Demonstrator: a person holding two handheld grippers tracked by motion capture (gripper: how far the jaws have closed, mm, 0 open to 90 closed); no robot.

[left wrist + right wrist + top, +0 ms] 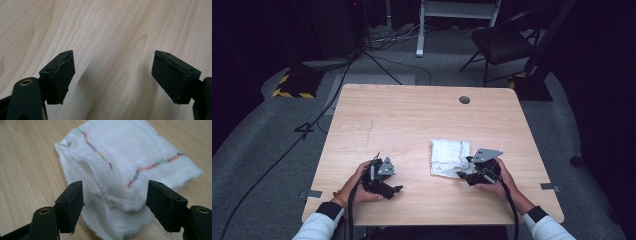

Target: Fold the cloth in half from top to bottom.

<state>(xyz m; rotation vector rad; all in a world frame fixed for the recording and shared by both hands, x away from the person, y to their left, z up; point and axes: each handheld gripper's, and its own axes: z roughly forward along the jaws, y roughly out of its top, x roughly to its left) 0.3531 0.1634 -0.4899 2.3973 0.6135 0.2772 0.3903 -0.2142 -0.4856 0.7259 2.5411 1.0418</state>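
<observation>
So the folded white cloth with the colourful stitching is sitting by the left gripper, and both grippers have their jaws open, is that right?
Not quite. The folded white cloth lies by the right gripper, not the left: the right gripper view shows it just ahead of those open jaws, and the high view agrees. The left gripper is open too, but over bare table.
</observation>
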